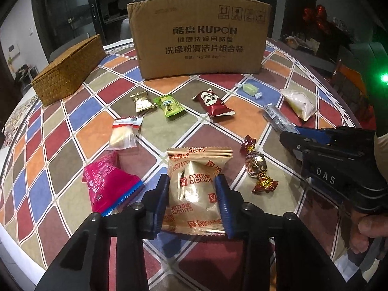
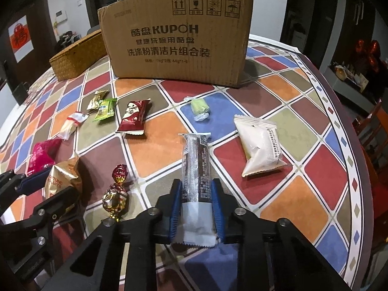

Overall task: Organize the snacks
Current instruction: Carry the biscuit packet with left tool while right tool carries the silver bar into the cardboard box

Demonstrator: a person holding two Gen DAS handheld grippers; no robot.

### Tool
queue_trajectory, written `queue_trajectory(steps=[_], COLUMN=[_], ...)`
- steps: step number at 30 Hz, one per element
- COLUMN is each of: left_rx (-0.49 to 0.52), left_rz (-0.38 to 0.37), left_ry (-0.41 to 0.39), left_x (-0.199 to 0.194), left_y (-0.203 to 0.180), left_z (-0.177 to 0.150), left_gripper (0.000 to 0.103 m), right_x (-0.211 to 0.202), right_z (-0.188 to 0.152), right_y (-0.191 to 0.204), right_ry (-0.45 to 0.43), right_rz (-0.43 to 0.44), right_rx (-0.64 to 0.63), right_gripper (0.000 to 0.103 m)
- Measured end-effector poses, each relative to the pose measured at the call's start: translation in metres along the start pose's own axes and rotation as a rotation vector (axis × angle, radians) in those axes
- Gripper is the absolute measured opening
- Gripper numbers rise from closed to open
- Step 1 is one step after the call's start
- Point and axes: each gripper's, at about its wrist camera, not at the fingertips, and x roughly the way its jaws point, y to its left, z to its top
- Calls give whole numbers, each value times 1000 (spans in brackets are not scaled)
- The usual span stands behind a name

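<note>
Left tool (image 1: 191, 181) grips gold "FORTUNE BISCUITS" packet (image 1: 194, 189) before "KUPOH" carton (image 1: 198, 38)

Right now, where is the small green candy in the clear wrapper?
In the right wrist view, the green candy lies on a blue tile of the tablecloth, just in front of the cardboard box, between the dark red packet and the white packet.
</note>
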Motion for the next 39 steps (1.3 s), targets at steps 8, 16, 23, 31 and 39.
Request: queue_trajectory(steps=[8, 16, 23, 31, 39], left_rx=[-11, -26, -42, -53, -60], left_rz=[4, 14, 19, 20, 22], left_ry=[-26, -51, -79, -107, -135], left_x=[-10, -25, -39, -52, -64], left_y=[3, 6, 10, 12, 13], left_z=[5, 17, 33, 53, 77], left_gripper=[36, 36, 36, 36, 36], right_x=[-11, -30, -50, -69, -83], right_z=[0, 10, 22, 35, 54], right_y=[0, 0, -1, -4, -8], right_ry=[-19, -59, -89, -114, -144], right_rz=[10, 2, -2, -3, 5], right_rx=[12, 9, 9, 21, 35], right_gripper=[19, 19, 19, 19, 19])
